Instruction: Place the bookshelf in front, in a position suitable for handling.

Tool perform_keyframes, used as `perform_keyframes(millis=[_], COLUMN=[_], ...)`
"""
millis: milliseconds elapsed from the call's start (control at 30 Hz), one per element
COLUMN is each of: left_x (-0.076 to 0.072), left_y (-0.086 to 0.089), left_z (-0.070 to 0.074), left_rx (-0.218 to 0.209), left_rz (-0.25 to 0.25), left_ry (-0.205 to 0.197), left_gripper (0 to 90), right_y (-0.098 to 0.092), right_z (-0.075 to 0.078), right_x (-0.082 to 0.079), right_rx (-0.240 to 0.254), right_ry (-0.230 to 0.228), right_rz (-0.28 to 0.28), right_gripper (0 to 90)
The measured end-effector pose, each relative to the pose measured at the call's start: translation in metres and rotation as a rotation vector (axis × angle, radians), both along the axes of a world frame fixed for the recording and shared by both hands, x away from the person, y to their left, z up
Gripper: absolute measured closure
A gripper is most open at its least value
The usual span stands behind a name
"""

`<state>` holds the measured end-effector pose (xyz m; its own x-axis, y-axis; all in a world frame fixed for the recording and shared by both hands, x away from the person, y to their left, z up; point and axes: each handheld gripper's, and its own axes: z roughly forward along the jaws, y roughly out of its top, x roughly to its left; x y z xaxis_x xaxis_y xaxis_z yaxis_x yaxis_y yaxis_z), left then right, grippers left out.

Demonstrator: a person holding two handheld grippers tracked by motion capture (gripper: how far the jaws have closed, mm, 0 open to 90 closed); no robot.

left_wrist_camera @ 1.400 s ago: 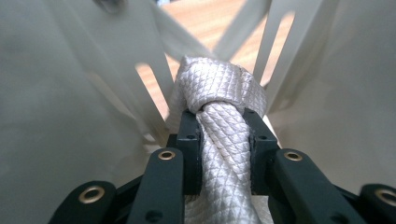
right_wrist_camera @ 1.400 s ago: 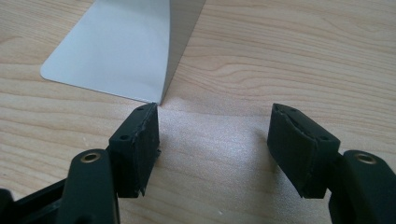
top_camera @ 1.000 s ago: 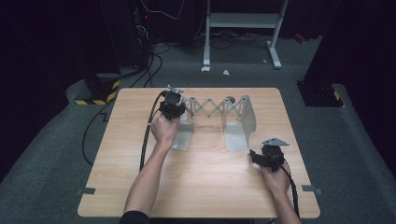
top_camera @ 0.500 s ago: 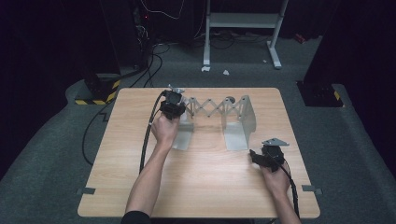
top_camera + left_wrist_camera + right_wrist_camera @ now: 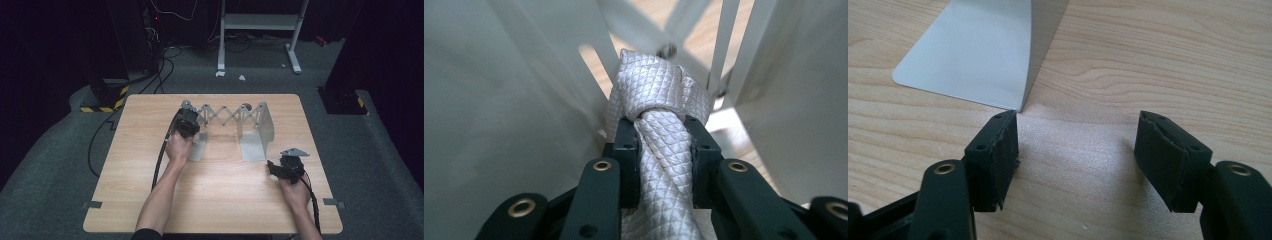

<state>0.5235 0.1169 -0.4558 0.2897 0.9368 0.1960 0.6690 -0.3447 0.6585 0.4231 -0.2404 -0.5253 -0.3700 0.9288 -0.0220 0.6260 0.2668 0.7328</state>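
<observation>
necktie (image 5: 659,145), knotted and white with a quilted diamond weave, sits clamped between the jaws of my left gripper (image 5: 663,150); the pads press on its narrow neck just below the knot, so the gripper stands narrow and holding. in the left gripper view the tie's long axis runs straight along the jaws, away from the camera, with the knot ahead of the fingertips and the tail trailing back under the gripper body. on both sides of it rise the pale metal end plates of the expanding rack (image 5: 227,117), and its scissor lattice crosses right behind the knot. from the high view i see my left gripper (image 5: 187,125) at the rack's left end, over the left foot plate, at the far middle of the wooden table (image 5: 140,200). so the tie is already inside the rack's left bay, and what i judge matters next is keeping that axis parallel to the plates while it goes down between them, or the knot may catch on the lattice. my right gripper (image 5: 1075,150) is well apart, near the table's right front edge, jaws wide with nothing between them, one pad just beside the corner of the right foot plate (image 5: 973,55). my left hand is plainly the nearer one
</observation>
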Motion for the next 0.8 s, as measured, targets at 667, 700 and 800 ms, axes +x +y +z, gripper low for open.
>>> perform_keyframes(millis=[667,700,800], left_x=[-0.008,-0.009,-0.012], left_y=[0.003,0.003,0.001], left_z=[-0.029,-0.028,-0.023], left_rx=[-0.036,-0.045,-0.059], left_rz=[-0.039,-0.045,-0.066], left_ry=[0.064,0.063,0.055], left_gripper=[72.6,72.6,72.6], right_y=[0.000,0.000,0.000], right_z=[0.000,0.000,0.000], right_x=[0.000,0.000,0.000], right_rx=[-0.001,0.000,-0.001], right_ry=[0.000,0.001,0.000], right_rz=[0.002,0.001,0.002], right_gripper=[34.3,34.3,34.3])
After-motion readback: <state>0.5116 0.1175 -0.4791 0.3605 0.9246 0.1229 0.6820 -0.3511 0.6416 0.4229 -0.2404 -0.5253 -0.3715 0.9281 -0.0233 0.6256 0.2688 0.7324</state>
